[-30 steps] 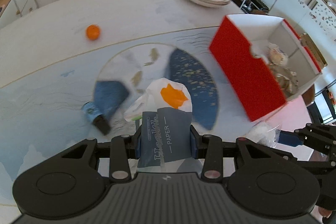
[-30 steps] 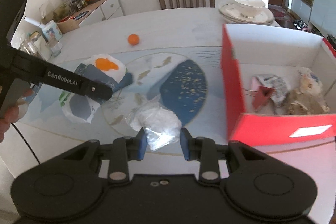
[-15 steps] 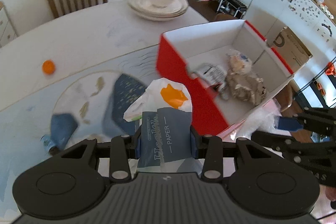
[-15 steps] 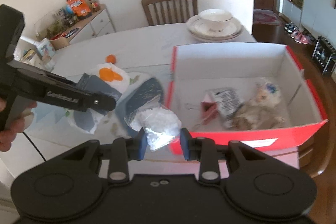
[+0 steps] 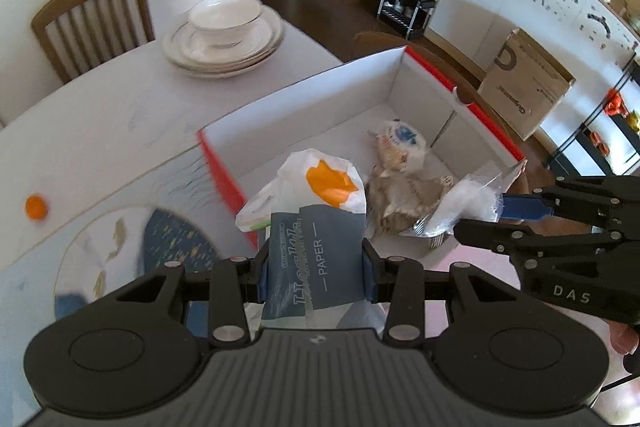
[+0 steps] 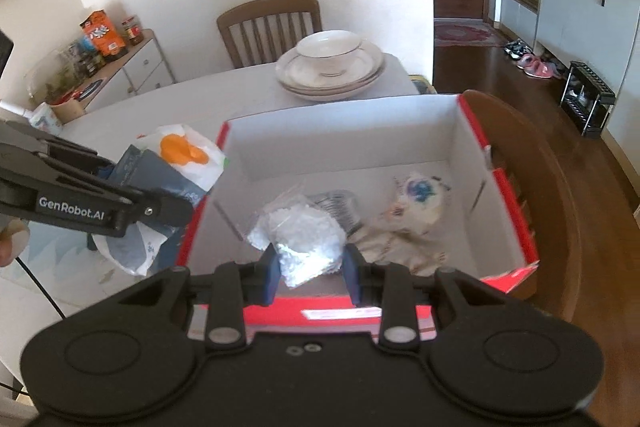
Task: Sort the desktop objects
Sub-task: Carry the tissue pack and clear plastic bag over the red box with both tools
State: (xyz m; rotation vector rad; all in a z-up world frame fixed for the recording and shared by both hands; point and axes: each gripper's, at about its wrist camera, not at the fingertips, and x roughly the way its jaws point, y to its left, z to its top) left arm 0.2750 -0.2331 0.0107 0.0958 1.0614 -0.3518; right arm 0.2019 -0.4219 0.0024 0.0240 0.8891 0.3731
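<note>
The tissue pack (image 5: 316, 255) hides part of the red box (image 5: 224, 179); the table (image 5: 100, 131) pattern is blurred.

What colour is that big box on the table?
The box is red outside and white inside, clearest in the right wrist view.

Both grippers have swung from over the table mat to the red box (image 6: 508, 187), the tissue pack (image 5: 316, 247) and clear bag (image 6: 304, 239) now above its inside.
</note>
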